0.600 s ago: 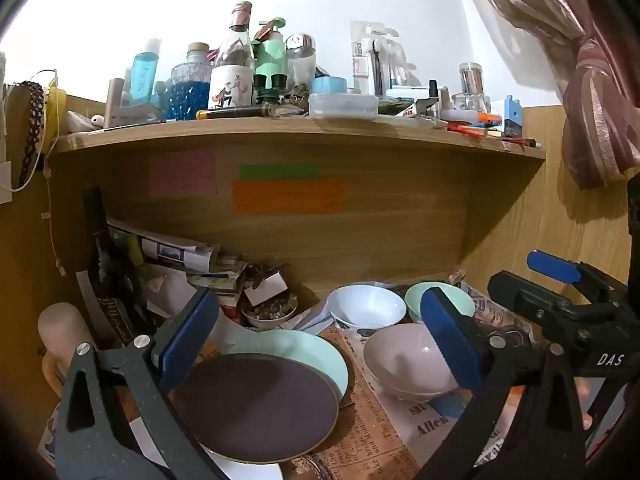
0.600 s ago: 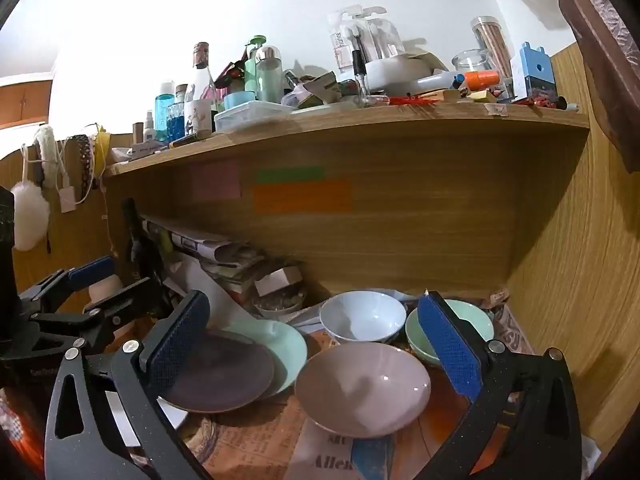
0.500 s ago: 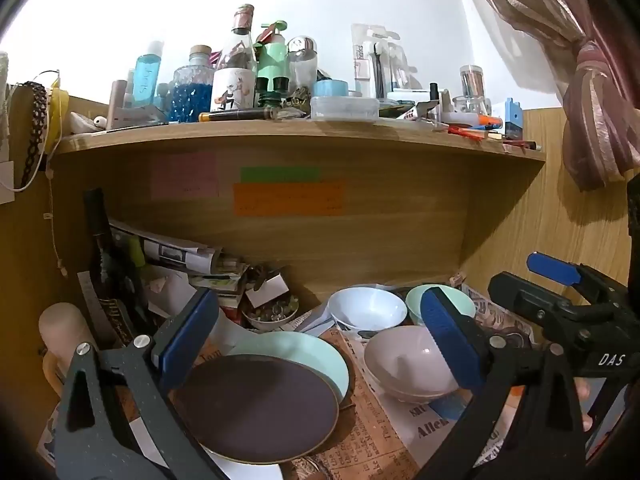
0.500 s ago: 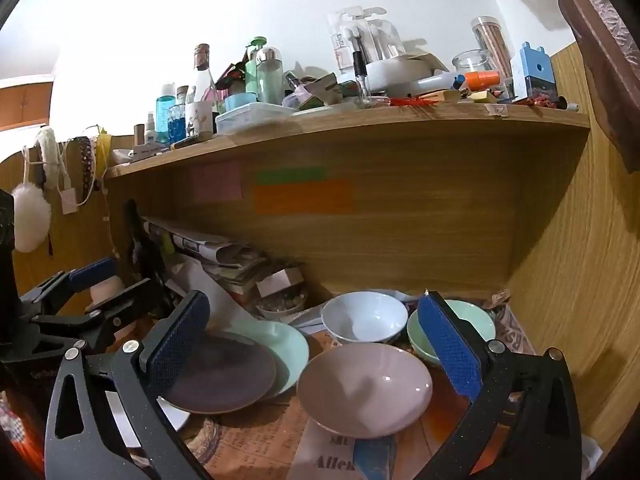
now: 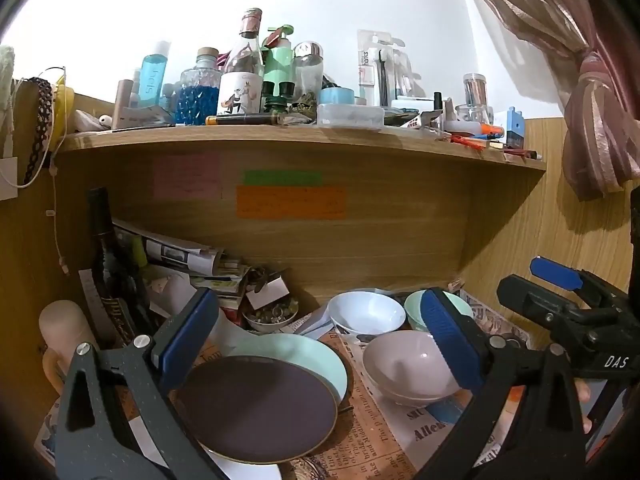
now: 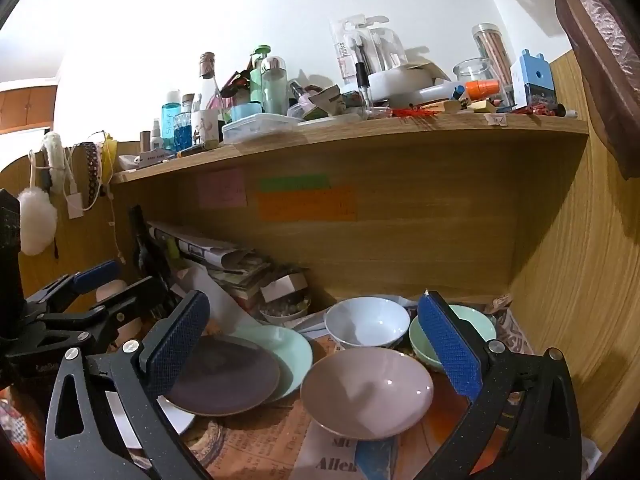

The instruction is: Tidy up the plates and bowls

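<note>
Nothing's sorted yet: the dark round plate (image 5: 256, 408) and pale pink bowl (image 6: 366, 390) sit loose lower centre, left gripper (image 5: 320, 340) and right gripper (image 6: 316, 344) both spread wide, empty.

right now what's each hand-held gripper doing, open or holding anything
left hand-held gripper: open, holding nothing
right hand-held gripper: open, holding nothing

The pink bowl (image 6: 366, 394) is smooth and glossy, catching small highlights, as does the white bowl (image 6: 366, 322). The dark brown plate (image 5: 258, 408) looks matt beside the satin mint-green plate (image 5: 308, 356). Printed newspaper (image 5: 376, 436) lies under them, dull and creased. The shelf (image 6: 360, 128) is pale wood-grain laminate. The gripper fingers (image 6: 448, 346) carry blue, rough cross-hatched pads on speckled matt black plastic with bright metal screws
</note>
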`<state>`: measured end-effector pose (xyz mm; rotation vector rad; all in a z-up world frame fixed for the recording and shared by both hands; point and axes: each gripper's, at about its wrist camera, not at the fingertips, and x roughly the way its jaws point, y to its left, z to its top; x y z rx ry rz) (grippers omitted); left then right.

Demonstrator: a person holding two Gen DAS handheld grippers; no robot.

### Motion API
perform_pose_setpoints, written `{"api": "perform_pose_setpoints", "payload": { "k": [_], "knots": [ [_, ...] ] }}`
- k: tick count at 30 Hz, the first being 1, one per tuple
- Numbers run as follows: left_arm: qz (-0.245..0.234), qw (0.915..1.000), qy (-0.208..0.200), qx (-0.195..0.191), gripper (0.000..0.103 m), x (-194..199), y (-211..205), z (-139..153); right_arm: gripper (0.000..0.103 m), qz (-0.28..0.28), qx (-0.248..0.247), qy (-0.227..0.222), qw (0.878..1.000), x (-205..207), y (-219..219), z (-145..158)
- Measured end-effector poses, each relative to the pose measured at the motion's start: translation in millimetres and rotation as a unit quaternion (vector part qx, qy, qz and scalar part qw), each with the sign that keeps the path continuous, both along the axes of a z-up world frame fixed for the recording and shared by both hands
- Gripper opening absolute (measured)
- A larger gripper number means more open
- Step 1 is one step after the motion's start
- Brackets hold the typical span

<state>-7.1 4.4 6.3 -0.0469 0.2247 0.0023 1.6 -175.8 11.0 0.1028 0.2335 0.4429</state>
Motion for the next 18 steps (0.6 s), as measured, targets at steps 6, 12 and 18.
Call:
{"api": "perform_pose_setpoints", "payload": {
  "k": [6, 12, 18],
  "knots": [
    [0.000, 1.0000, -0.001, -0.001, 0.103, -0.9, 0.2, 1.0, 0.103, 0.001, 0.003, -0.002, 1.000, -1.4, -1.0, 1.1],
    [0.000, 1.0000, -0.002, -0.001, 0.103, -1.7, -0.2, 0.4, 0.103, 0.001, 0.002, -0.007, 1.000, -4.0, 1.7, 2.0],
    [-0.001, 1.0000, -0.001, -0.003, 0.103, -2.2, 0.2, 0.5, 0.103, 0.003, 0.001, -0.010, 1.000, -5.3, 4.0, 3.0]
  ]
}}
